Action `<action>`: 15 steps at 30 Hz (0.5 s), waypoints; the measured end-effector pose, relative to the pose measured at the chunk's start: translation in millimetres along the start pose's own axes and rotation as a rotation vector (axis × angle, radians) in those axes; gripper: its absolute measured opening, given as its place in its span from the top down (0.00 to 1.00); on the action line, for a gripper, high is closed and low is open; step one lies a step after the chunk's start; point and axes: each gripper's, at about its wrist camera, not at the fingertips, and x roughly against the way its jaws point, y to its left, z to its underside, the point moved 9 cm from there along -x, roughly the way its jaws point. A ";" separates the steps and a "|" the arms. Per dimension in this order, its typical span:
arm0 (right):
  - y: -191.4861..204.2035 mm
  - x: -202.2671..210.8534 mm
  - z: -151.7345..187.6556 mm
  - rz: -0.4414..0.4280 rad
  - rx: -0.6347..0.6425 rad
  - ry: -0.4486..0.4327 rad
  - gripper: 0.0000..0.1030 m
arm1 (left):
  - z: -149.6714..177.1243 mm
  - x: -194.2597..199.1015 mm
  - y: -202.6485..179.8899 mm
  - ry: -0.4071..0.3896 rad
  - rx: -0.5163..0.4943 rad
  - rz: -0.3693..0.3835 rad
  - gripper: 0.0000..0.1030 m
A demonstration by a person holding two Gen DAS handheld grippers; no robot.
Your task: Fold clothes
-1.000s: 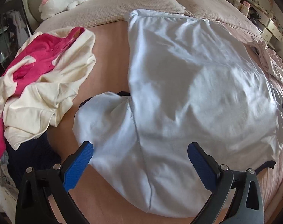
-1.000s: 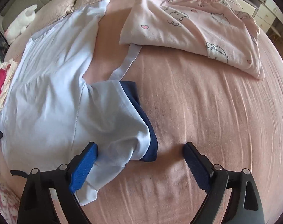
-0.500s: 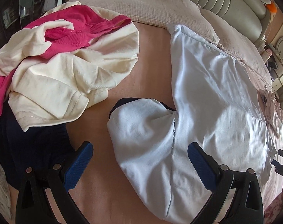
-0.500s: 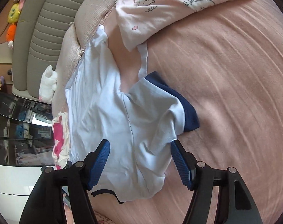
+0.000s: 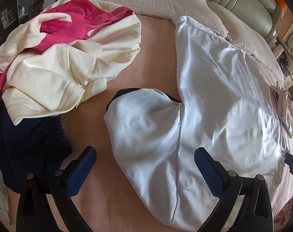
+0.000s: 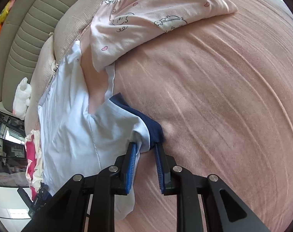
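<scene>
The right claw (image 6: 145, 148) has just been closing and pinches the light-blue T-shirt (image 6: 69, 131) sleeve's navy cuff; the left claw (image 5: 144, 160) gapes wide over the other sleeve.

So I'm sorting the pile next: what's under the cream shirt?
A dark navy garment sticks out beneath the cream shirt, and a pink one lies tangled in its top folds. How far either runs underneath is covered.
</scene>
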 end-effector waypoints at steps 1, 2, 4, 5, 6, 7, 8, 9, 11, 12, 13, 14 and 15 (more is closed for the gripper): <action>2.5 -0.4 1.7 -0.003 -0.007 -0.004 0.74 | 1.3 -1.2 2.1 0.007 0.001 -0.014 0.00; 5.3 -0.9 3.2 -0.007 -0.014 -0.007 0.71 | 1.7 -1.7 5.9 0.011 0.013 -0.022 0.00; 14.7 3.8 3.1 -0.018 -0.006 -0.030 0.60 | 1.8 -1.5 17.4 0.015 0.078 -0.014 0.00; 21.8 3.0 4.8 -0.035 0.014 -0.032 0.45 | 1.8 -1.6 23.7 0.016 0.117 -0.002 0.00; 28.9 2.4 5.9 -0.041 0.040 -0.039 0.40 | 2.1 -2.5 29.7 0.017 0.154 0.014 0.00; 35.6 2.1 10.0 -0.045 0.066 -0.054 0.40 | 2.3 -3.8 34.4 0.019 0.185 0.030 0.01; 42.4 1.9 14.5 -0.049 0.092 -0.070 0.42 | 1.9 -4.4 36.0 0.018 0.201 0.045 0.01; 43.0 1.8 17.3 -0.057 0.100 -0.061 0.47 | 0.9 -3.3 36.2 0.011 0.208 0.054 0.01; 47.3 0.0 17.1 -0.086 0.090 -0.033 0.77 | -1.6 1.3 34.6 -0.010 0.212 0.072 0.13; 43.3 3.5 16.1 -0.092 0.083 -0.037 0.80 | -2.9 4.1 34.3 -0.021 0.213 0.078 0.29; 38.2 7.5 15.4 -0.096 0.077 -0.043 0.81 | -4.2 6.7 35.1 -0.030 0.216 0.080 0.46; 33.1 11.6 14.7 -0.100 0.071 -0.049 0.84 | -5.1 8.6 34.8 -0.036 0.226 0.094 0.52; 35.0 16.4 12.7 -0.096 0.083 -0.071 0.85 | -5.6 9.5 33.2 -0.038 0.244 0.127 0.59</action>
